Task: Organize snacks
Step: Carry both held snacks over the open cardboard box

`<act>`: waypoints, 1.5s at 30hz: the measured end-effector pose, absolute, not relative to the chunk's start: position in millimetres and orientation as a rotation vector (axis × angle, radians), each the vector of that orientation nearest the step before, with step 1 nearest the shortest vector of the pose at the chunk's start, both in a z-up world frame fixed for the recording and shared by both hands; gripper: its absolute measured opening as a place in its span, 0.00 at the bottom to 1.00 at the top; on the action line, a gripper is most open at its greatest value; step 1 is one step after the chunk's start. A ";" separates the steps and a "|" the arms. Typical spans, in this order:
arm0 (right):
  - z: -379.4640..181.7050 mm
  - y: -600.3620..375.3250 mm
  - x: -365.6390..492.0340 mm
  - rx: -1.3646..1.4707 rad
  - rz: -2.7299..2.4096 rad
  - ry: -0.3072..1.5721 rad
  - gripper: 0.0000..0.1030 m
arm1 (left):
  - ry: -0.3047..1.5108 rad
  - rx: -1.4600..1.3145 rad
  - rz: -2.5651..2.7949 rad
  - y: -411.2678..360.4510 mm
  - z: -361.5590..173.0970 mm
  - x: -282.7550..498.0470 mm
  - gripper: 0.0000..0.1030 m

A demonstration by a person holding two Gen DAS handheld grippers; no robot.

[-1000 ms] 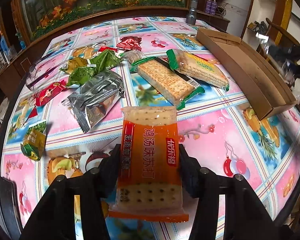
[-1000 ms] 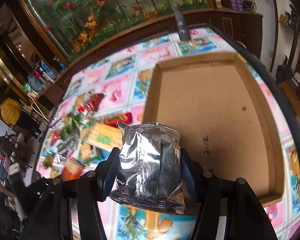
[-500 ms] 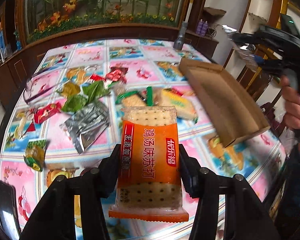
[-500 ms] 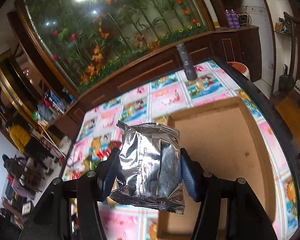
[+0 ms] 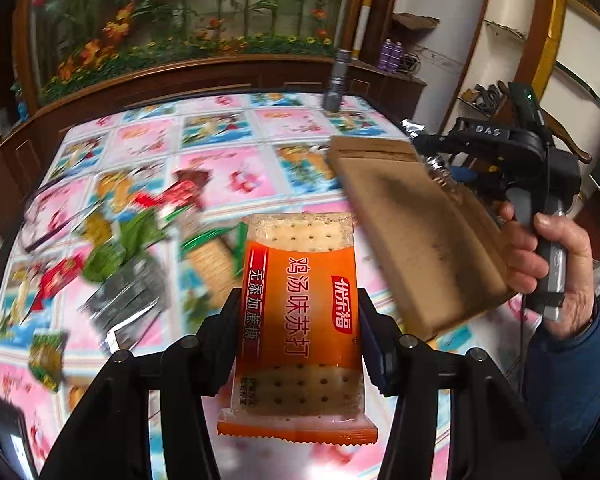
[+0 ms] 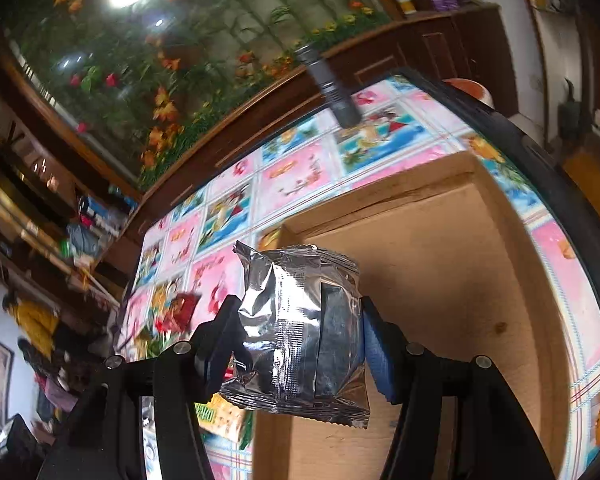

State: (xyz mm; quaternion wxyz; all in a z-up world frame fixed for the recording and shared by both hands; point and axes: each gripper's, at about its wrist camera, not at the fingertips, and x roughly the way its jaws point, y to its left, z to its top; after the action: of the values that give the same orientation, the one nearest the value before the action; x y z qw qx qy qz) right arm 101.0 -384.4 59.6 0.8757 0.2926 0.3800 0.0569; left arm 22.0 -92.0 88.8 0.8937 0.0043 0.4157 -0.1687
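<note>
My left gripper [image 5: 298,332] is shut on an orange cracker packet [image 5: 300,320] and holds it high above the table. My right gripper [image 6: 296,344] is shut on a silver foil snack packet [image 6: 300,332] and holds it over the near left part of the cardboard tray [image 6: 452,280]. In the left wrist view the tray [image 5: 416,232] lies to the right, with the right gripper [image 5: 440,160] and the hand holding it above its far side. Several loose snack packets [image 5: 132,264] lie blurred on the table at the left.
The table has a colourful pink picture cloth [image 5: 220,132]. A grey flashlight [image 5: 336,84] stands at its far edge, also in the right wrist view [image 6: 332,88]. A wooden cabinet with a flower mural [image 5: 180,40] runs behind the table. A cracker packet [image 6: 216,416] lies below the right gripper.
The left gripper has risen and tilted up with the orange packet, and the table looks farther off. The right gripper has moved with the silver packet, and the tray now fills more of its view.
</note>
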 end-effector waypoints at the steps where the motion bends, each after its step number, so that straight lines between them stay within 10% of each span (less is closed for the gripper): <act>1: 59.4 -391.2 100.4 0.618 0.108 0.789 0.60 | 0.858 0.016 -0.362 -101.8 91.3 26.5 0.51; 21: 41.1 -464.8 100.9 0.809 -0.004 0.757 0.60 | 0.917 -0.014 -0.486 -258.1 76.2 143.2 0.51; 45: 22.9 -421.5 122.9 0.489 -0.127 0.920 0.60 | 1.017 0.066 -0.385 -271.1 30.0 153.1 0.51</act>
State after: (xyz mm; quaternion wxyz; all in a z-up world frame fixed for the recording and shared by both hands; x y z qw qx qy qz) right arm 122.9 -421.5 22.9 0.8653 0.2334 0.4394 -0.0605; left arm 153.1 -271.1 30.0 0.8553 0.0315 0.4837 -0.1830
